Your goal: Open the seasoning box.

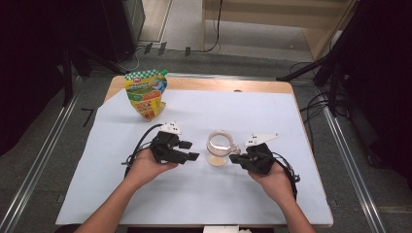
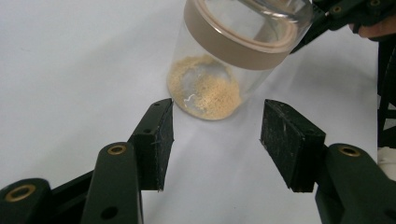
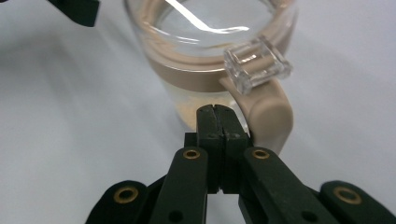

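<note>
The jar (image 1: 219, 148) stands mid-table, before the pouch (image 1: 145, 93). Our left gripper (image 2: 217, 128), half open, should straddle it squarely; our right gripper (image 3: 217, 111), pressed closed, steadies beside its handle (image 3: 266, 114).

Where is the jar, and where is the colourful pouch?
jar (image 1: 219, 145), high view, on its clear glass side.
colourful pouch (image 1: 145, 94), high view, on the middle of its printed front.

Lab/recording studio: tripod legs (image 1: 311, 68), floor cables (image 1: 214, 46), white-covered table (image 1: 272, 116), black drapes.
</note>
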{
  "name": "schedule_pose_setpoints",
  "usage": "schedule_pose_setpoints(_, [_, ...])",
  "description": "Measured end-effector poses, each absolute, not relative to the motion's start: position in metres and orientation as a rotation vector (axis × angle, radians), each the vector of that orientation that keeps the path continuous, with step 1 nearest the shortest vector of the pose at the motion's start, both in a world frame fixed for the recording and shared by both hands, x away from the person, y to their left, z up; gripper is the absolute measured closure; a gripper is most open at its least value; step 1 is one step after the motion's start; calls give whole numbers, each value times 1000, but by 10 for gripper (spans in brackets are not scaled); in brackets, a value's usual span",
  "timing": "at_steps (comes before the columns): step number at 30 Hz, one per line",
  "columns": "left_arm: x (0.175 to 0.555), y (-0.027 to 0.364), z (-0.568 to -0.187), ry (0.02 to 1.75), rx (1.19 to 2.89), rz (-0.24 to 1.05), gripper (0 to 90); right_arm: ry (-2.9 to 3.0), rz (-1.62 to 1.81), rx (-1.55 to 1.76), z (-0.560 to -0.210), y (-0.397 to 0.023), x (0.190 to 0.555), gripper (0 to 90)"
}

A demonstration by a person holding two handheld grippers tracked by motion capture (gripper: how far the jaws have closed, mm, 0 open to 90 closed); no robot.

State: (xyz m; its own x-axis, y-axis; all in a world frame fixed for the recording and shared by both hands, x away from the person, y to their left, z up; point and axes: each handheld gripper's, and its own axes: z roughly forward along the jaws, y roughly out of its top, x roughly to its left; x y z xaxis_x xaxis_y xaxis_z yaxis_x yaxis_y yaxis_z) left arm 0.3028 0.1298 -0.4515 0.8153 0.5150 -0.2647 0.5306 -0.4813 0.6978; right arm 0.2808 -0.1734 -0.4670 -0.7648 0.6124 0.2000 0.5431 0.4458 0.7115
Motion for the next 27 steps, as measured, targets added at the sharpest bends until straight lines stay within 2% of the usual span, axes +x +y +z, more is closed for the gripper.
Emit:
schedule_pose_setpoints(16, [304,119,-456,734,2169,-51,447,2491,1164,1127,-480,-189,310,900])
schedule_pose_setpoints(27, [305,115,-457,708,2160,-57,393,2468,1144,1139,-490,-184,318,900])
